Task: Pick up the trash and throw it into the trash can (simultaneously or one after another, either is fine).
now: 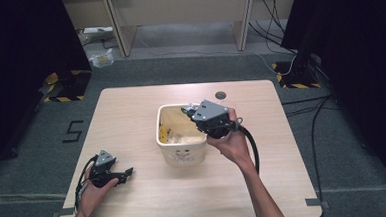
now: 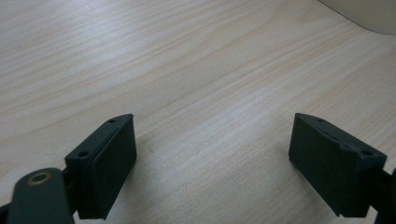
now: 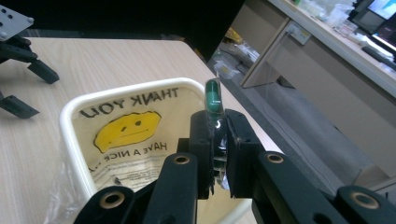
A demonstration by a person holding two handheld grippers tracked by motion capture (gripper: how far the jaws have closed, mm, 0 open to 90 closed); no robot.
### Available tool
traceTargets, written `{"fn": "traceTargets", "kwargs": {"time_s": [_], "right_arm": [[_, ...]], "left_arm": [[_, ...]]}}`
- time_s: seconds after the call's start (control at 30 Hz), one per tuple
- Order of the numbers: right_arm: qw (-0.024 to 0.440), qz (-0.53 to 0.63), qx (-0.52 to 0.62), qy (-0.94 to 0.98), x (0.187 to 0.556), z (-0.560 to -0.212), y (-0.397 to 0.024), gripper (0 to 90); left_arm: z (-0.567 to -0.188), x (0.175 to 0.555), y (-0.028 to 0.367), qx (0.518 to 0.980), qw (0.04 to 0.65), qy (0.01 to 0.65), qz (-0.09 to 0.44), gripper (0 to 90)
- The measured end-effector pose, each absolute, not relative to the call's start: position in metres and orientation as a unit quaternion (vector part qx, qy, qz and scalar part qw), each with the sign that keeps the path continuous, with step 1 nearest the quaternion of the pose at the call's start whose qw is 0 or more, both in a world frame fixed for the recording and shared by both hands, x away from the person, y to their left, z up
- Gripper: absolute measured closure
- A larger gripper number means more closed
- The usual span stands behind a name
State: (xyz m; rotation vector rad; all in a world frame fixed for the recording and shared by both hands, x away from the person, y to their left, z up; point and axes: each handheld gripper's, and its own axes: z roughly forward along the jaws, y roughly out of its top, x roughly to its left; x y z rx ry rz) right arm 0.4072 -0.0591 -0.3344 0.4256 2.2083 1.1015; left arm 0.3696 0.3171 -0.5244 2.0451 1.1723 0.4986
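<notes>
My right gripper (image 1: pixel 187 112) hangs over the right side of a cream bin (image 1: pixel 158 130), a hand holding it from the right. In the right gripper view its jaws (image 3: pixel 215 122) are shut on a small green capsule-shaped item in clear wrapping (image 3: pixel 213 95), which sticks up above the pads over the bin's rim (image 3: pixel 70 109). The bin is lined with a plastic bag (image 3: pixel 130 126) printed with a yellow smiley and "THANK YOU". My left gripper (image 1: pixel 128 173) rests on the table near the front left corner. Its jaws (image 2: pixel 212 154) stand wide open with only bare wood between them.
The light wooden table (image 1: pixel 131 111) has a small round hole (image 1: pixel 221 94) at the back. Beyond the table lie grey carpet, cables and a wooden desk frame (image 1: pixel 121 27). Black curtains stand at both sides.
</notes>
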Motion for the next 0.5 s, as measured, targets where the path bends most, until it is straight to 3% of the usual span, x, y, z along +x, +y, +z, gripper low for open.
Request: {"fn": "traceTargets", "kwargs": {"time_s": [0.5], "right_arm": [[0.271,0.398,0.136,0.866,0.413,-0.358,-0.026,82.8]], "left_arm": [[-0.524,0.37,0.317,0.792,0.358,0.454,0.193,14.0]]}}
